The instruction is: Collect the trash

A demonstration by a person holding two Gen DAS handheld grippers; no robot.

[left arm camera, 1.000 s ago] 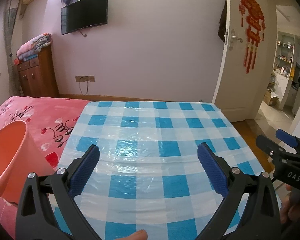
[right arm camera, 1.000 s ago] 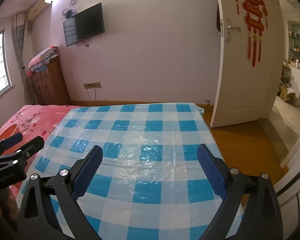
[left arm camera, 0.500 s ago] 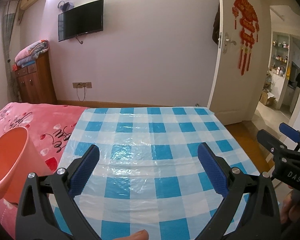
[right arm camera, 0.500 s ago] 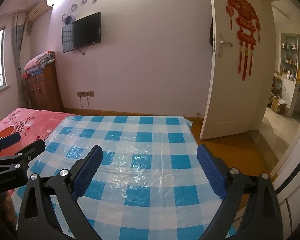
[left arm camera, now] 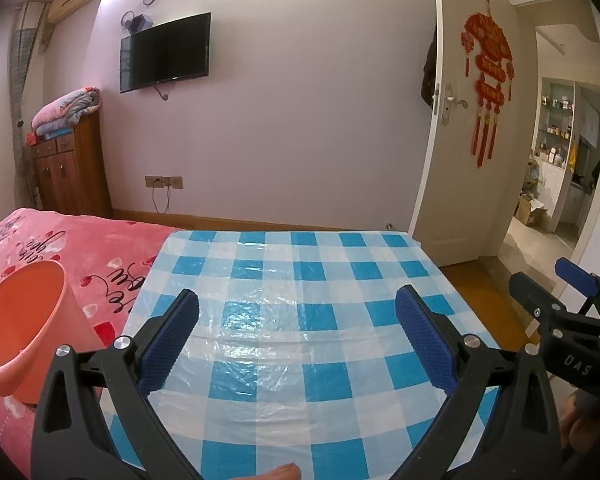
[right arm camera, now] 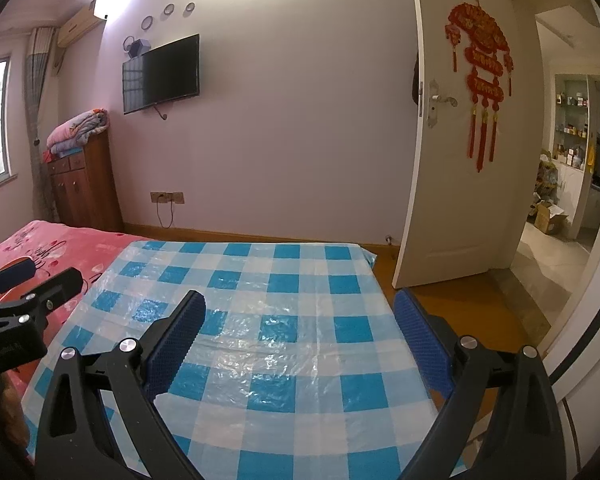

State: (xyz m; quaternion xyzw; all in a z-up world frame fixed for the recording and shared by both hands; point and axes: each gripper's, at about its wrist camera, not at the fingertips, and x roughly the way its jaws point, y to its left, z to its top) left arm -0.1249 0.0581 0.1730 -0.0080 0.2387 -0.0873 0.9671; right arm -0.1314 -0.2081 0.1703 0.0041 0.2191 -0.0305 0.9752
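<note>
Orange bin (left arm camera: 22, 326) on pink bedspread (left arm camera: 88, 248), nine o'clock of checked table (left arm camera: 300, 320); left hand-held gripper (left arm camera: 298, 334) and right hand-held gripper (right arm camera: 300, 334) both spread, empty.

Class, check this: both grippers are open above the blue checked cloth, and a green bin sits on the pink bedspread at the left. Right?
Not quite: the bin is orange, not green, as the left wrist view shows. Both the left gripper and right gripper are open above the checked cloth, beside the pink bedspread.

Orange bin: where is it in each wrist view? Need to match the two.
Left wrist: orange bin at the left edge, on the pink bedspread, left of the checked sheet.
Right wrist: only an orange sliver at far left, behind the left gripper.
Shared landmark: wall TV.
</note>
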